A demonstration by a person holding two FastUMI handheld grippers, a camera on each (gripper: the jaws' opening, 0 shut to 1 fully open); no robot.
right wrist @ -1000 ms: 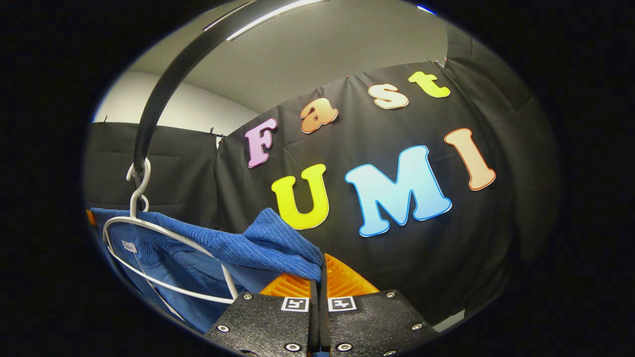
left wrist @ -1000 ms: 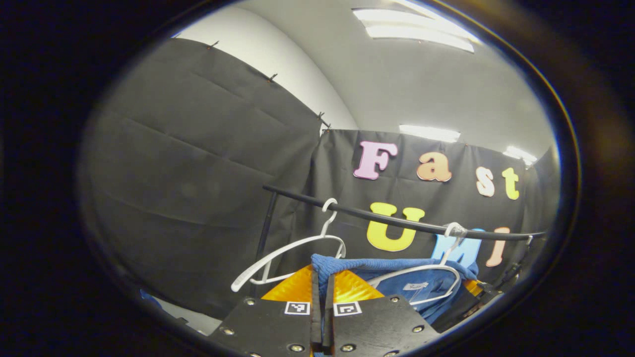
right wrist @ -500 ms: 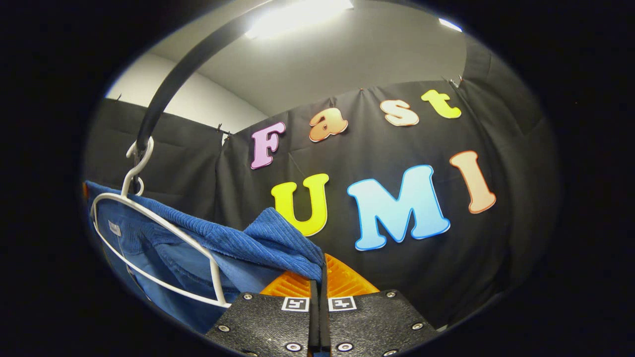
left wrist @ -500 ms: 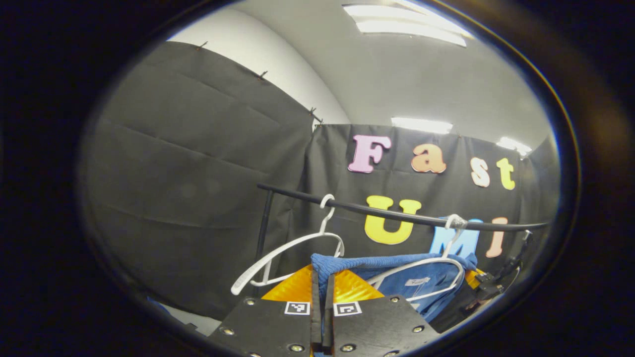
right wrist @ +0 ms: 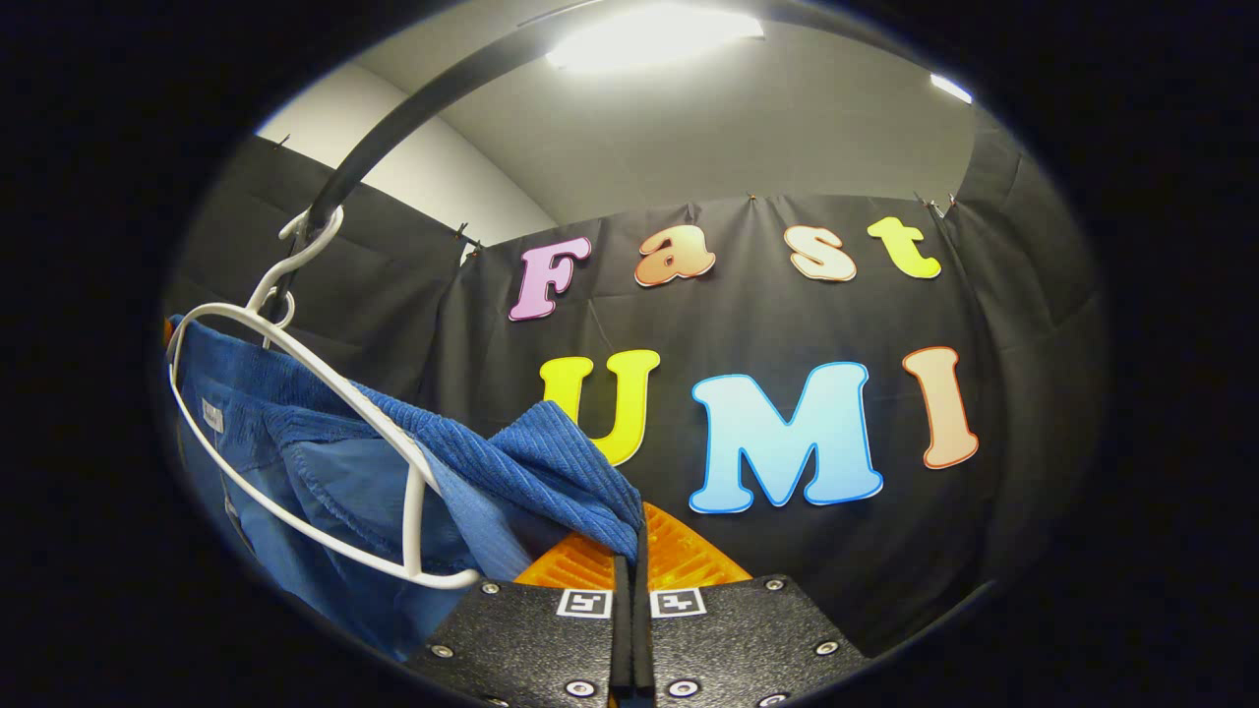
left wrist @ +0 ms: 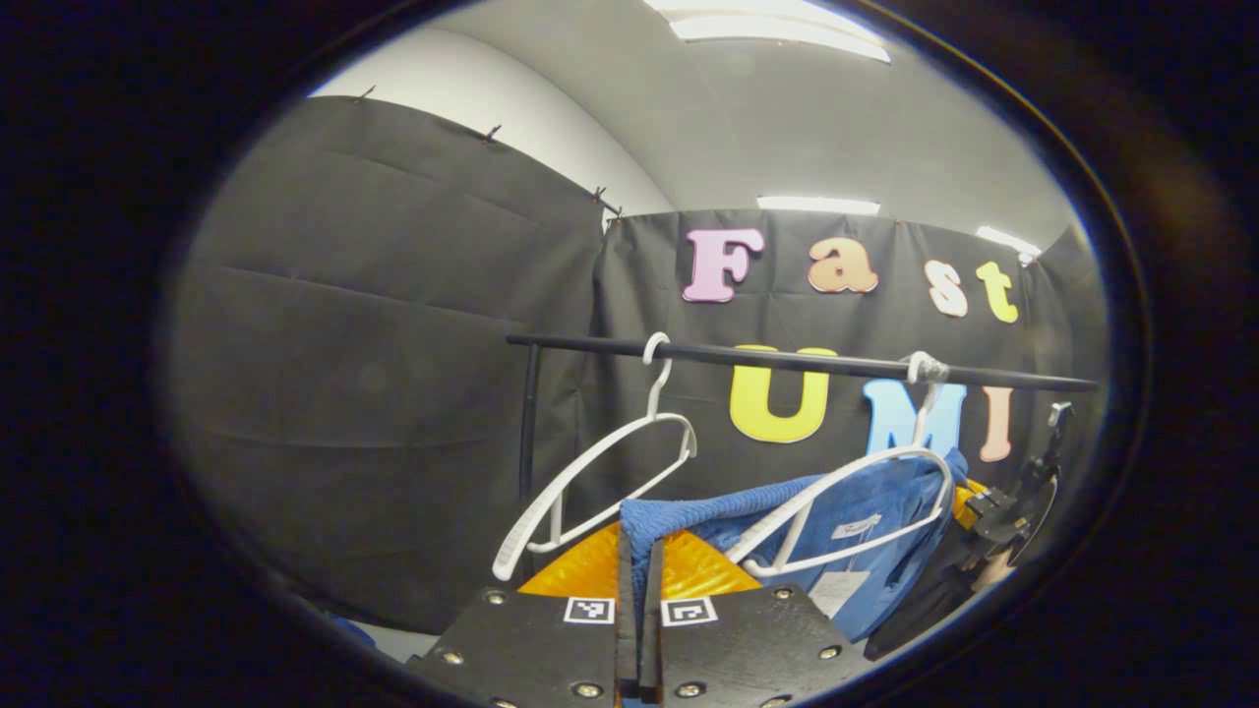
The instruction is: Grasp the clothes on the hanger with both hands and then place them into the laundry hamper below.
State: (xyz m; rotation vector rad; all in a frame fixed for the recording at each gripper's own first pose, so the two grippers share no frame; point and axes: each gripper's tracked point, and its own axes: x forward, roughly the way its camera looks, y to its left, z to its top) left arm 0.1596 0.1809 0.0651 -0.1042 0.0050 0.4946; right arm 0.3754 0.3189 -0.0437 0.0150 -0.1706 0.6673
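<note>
**A:** What is the left gripper view giving you?

**B:** My left tongs (left wrist: 637, 551) are clenching one edge of the blue clothes (left wrist: 856, 531), both orange fingers (left wrist: 580, 570) pressing on the ribbed cloth. The garment is hanging partly on the white hanger (left wrist: 846, 492), which is hooked on the black rail (left wrist: 787, 359). A second, bare hanger (left wrist: 600, 472) is hanging on the same rail, further along. My right tongs (left wrist: 993, 506) are showing beyond the garment, too small there to judge.

**A:** And the right gripper view?

**B:** My right tongs (right wrist: 639, 546) are gripping the other edge of the blue clothes (right wrist: 393, 462), the cloth pinched between closed fingers (right wrist: 689, 560). The white hanger (right wrist: 295, 423) is lying tilted inside the fabric, its hook on the black rail (right wrist: 413, 128).

**A:** How far along are you?

**B:** I am judging the two-handed grasp as done. The garment is looking half slid off, yet the hanger is threading through it, so freeing it is what I am working at. Lowering it into the laundry hamper is left; where that stands I cannot tell from here
</note>
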